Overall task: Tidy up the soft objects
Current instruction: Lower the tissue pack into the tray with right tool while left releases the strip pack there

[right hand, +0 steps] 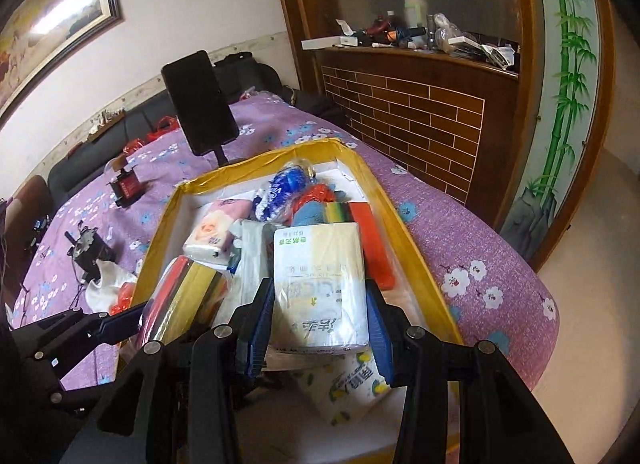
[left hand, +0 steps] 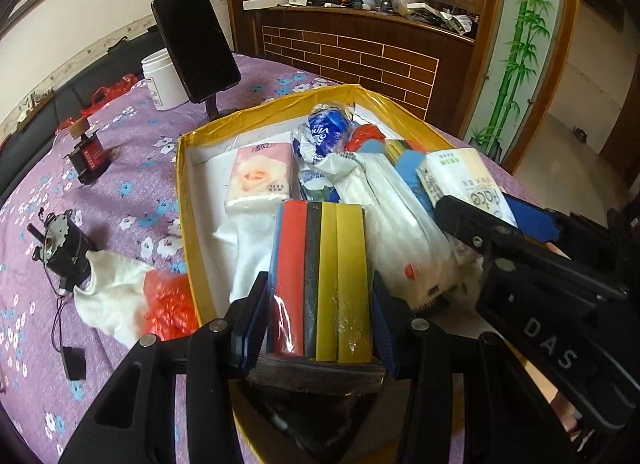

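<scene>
Striped sponges (left hand: 320, 284) sit pinched in the left gripper (left hand: 320, 320); the right gripper (right hand: 320, 328) pinches a tissue pack (right hand: 320, 284) above the yellow box (right hand: 404, 232).

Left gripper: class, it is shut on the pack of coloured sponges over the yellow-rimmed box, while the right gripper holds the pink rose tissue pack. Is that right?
Not quite. The right gripper holds the white and cream tissue pack, as the right wrist view shows. The pink rose tissue pack lies loose in the yellow-rimmed box. The left gripper is indeed shut on the pack of coloured sponges.
</scene>
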A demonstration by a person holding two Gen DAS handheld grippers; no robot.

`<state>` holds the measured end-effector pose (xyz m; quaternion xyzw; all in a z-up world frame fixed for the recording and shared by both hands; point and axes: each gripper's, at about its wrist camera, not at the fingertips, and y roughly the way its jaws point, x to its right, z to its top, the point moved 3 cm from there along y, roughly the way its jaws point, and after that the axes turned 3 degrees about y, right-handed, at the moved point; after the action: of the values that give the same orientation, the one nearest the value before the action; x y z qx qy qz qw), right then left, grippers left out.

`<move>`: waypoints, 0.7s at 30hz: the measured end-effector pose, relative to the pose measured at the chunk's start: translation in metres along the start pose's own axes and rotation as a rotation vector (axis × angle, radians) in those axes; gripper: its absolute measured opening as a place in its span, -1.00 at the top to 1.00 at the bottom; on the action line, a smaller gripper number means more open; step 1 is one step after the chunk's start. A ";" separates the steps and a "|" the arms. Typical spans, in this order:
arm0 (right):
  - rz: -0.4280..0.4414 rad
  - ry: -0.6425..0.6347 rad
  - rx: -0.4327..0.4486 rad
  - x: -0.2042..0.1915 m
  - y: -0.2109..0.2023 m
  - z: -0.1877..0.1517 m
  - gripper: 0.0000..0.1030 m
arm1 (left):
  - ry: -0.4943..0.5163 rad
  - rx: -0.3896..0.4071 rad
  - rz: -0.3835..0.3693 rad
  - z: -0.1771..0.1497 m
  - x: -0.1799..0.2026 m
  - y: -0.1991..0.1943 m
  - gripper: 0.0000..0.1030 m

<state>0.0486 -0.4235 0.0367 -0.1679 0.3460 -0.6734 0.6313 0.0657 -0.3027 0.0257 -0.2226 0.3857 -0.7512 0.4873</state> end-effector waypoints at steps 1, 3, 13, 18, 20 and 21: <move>-0.004 0.001 -0.004 0.001 0.001 0.001 0.09 | -0.004 -0.003 0.001 0.001 -0.001 0.002 0.12; -0.012 -0.001 -0.009 0.002 0.004 0.001 0.09 | -0.011 -0.007 0.004 0.004 -0.004 0.006 0.12; -0.013 0.007 -0.004 0.008 0.001 0.000 0.04 | 0.034 0.035 0.075 0.001 0.003 0.005 0.06; -0.029 -0.012 0.016 0.003 -0.009 0.000 0.03 | 0.050 0.067 0.093 0.001 0.006 -0.003 -0.11; -0.027 -0.016 0.027 0.002 -0.014 0.001 0.03 | 0.056 0.081 0.101 0.001 0.007 -0.007 -0.13; -0.025 -0.017 0.032 0.001 -0.016 0.001 0.03 | 0.058 0.088 0.104 0.001 0.008 -0.009 -0.15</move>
<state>0.0372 -0.4252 0.0479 -0.1678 0.3280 -0.6852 0.6284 0.0582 -0.3080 0.0337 -0.1586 0.3774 -0.7473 0.5235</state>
